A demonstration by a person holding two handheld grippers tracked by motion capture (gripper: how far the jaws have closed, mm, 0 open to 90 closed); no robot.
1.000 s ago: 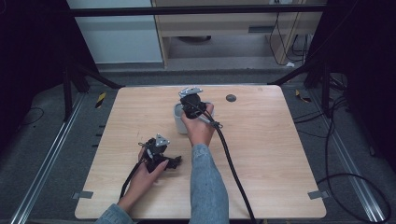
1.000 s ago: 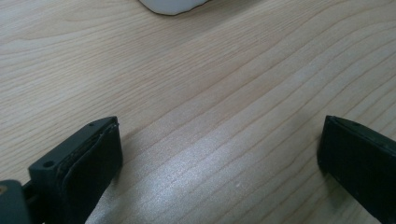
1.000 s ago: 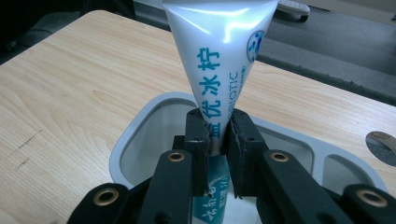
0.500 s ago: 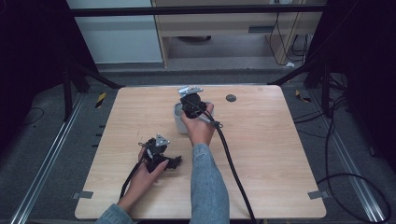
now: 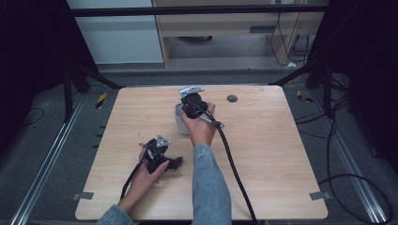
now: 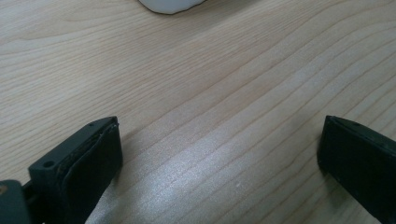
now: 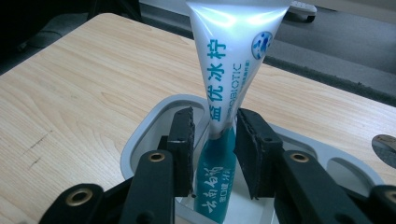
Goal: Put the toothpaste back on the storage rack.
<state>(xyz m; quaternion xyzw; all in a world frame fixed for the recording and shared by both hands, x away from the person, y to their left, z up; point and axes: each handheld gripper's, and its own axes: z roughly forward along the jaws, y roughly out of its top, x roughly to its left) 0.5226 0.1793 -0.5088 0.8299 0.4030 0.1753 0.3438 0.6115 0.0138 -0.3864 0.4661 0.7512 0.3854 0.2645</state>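
Toothpaste tube (image 7: 231, 79) stands at frame centre in the right gripper view, inside a grey cup (image 7: 140, 140); the right gripper (image 7: 215, 149) has just been opening its jaws, tube between them, pads slightly off it. High view: left gripper (image 5: 176, 162) lower left on the table (image 5: 281, 154). Left gripper view: jaws wide apart, empty.

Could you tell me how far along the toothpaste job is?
Done: the toothpaste tube stands in the white holder. In hand: the right gripper has just been opening around it, gaps showing beside the tube. Left: withdrawing; the left gripper idles open over the table.
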